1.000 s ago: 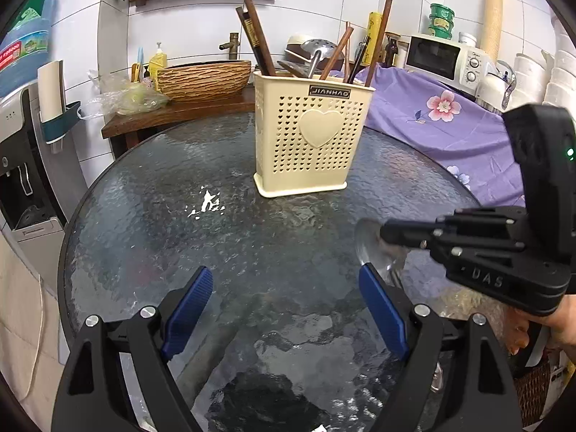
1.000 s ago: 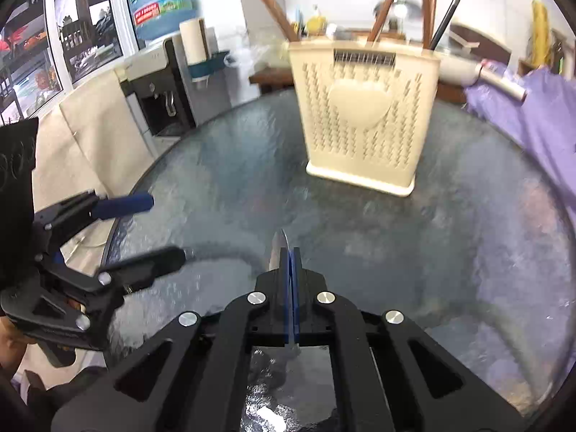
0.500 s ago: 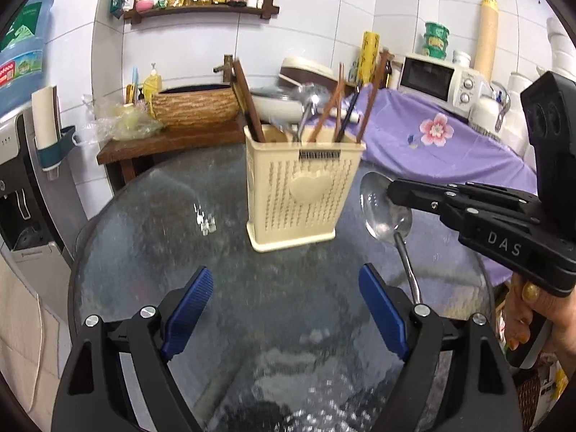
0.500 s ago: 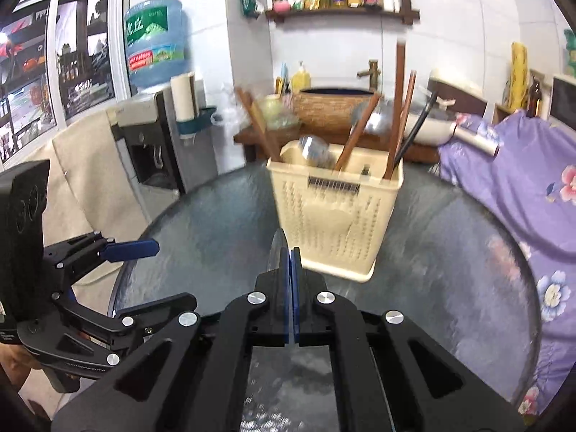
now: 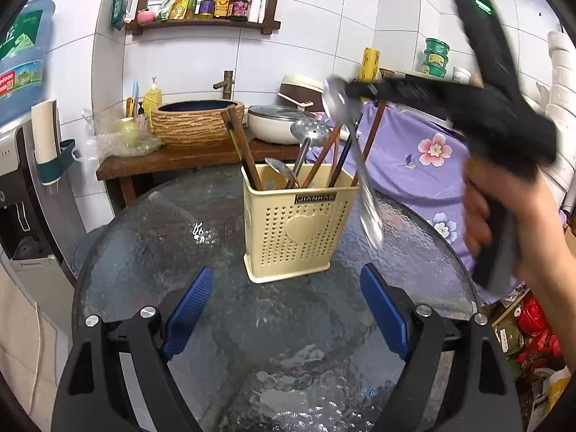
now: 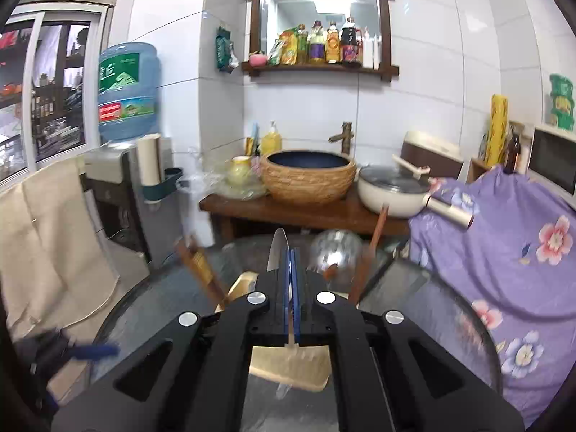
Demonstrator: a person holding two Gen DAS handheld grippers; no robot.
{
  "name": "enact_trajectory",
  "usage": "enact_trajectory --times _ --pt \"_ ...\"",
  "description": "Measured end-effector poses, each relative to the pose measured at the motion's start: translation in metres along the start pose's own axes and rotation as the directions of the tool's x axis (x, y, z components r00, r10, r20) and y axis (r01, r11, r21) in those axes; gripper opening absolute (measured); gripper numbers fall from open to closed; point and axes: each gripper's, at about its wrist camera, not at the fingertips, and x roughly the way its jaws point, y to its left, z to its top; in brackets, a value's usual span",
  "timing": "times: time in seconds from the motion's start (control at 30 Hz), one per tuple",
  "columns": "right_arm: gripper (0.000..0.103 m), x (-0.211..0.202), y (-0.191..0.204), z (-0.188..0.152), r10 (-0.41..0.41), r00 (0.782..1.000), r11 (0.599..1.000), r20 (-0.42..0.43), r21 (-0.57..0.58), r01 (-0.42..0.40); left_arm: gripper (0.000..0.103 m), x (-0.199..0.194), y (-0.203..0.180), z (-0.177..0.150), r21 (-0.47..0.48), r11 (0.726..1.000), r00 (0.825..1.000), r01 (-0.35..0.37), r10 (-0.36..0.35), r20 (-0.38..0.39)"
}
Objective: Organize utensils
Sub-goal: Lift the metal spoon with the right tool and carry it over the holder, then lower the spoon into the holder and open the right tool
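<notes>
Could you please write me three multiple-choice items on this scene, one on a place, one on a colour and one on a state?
1. Where does the utensil holder stand?
A. on the glass table
B. on the wooden bench
C. on the purple cloth

2. What colour are the left gripper pads?
A. red
B. blue
C. white

3. What is the state of the right gripper?
A. open and empty
B. shut on a chopstick
C. shut on the spoon

Key: 1 A, the holder's base sits on the round glass top; 2 B, both pads show blue; 3 C, the spoon hangs handle-down from its closed jaws beside the holder.
</notes>
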Motion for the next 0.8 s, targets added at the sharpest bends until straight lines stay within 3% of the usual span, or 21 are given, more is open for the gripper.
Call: enact_trajectory --times 0.33,0.5,0.63,0.8 --pt "0.001 0.054 0.013 0.034 -0.069 0.997 0.997 0.031 -0.033 0.070 0.082 -0.002 0.007 -0.007 -0.002 1.000 1.000 -0.012 0.012 -0.003" --pt "0.001 0.047 0.019 0.040 -0.067 0.995 0.996 0.073 -0.061 0.072 0.082 0.002 0.012 -0.003 -0.013 1.000 1.000 -0.015 0.015 0.008" --pt "0.001 0.033 0.021 0.046 -0.123 0.977 0.987 0.172 -0.079 0.138 0.082 0.003 0.017 0.002 -0.036 0.999 1.000 -0.012 0.013 0.021" --pt "0.001 0.034 0.035 0.037 -0.174 0.962 0.976 0.212 -0.091 0.196 0.082 0.002 0.020 0.004 -0.045 0.999 0.999 -0.011 0.012 0.030"
